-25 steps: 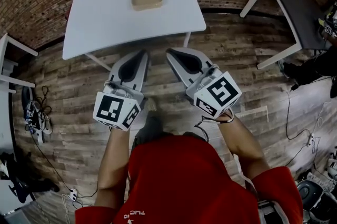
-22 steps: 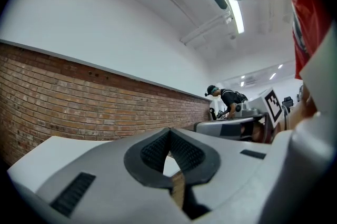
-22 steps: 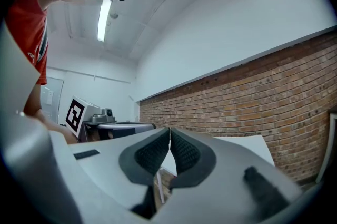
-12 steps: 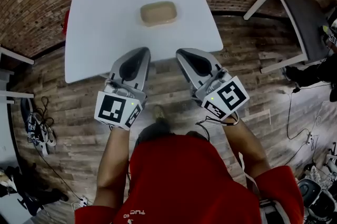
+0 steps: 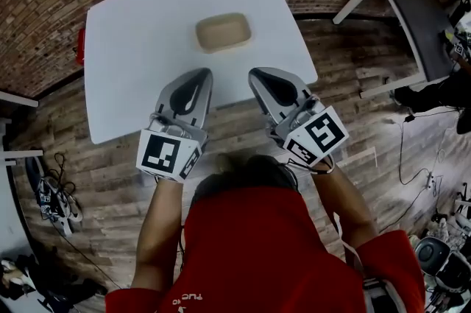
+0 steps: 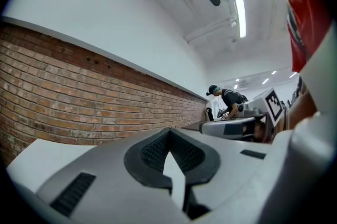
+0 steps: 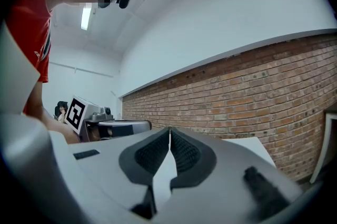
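Head view | rounded dish [image 5: 223,32] | left gripper [image 5: 203,73], right gripper [image 5: 253,72] closed (ribbed fingers [image 6: 151,152])

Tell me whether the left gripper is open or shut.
Shut: the left gripper shows its jaw tips touching in its own view, nothing between them.

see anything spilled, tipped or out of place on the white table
Nothing stands out. The tan dish sits flat on the white table, nothing spilled round it. The left gripper and the right gripper are shut, holding nothing.
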Tool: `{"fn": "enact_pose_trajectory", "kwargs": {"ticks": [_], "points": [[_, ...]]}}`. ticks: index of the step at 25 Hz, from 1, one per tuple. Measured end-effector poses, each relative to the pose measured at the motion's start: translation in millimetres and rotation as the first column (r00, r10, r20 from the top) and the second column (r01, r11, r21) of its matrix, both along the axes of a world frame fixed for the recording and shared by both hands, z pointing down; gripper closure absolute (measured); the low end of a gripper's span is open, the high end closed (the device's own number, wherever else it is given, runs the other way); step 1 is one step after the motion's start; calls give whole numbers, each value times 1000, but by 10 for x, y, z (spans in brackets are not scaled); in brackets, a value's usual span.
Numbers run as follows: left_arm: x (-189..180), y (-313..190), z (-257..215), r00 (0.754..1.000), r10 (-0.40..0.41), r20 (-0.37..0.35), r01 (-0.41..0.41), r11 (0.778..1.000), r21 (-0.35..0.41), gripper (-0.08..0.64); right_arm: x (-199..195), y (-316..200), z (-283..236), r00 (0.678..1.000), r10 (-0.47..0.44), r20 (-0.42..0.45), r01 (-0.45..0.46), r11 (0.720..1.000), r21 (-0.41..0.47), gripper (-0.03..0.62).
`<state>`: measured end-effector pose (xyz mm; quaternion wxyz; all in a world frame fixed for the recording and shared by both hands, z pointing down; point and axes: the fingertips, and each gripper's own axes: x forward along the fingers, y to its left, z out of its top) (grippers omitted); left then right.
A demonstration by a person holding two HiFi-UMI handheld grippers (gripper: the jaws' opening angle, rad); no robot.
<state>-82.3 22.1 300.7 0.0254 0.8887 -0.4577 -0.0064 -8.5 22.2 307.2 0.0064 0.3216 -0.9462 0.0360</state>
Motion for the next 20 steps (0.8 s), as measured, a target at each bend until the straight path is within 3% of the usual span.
{"fn": "enact_pose_trajectory", "kwargs": {"ticks": [8, 20], "points": [[-90, -450, 62, 1000, -13, -6, 13, 1000, -2, 548, -2, -494, 38, 1000, -13, -10, 13, 1000, 6, 560], [-96, -1363, 295, 994, -105, 39, 106, 994, -21, 548, 38, -1490, 235, 991, -121, -49, 123, 992, 38, 560]]}}
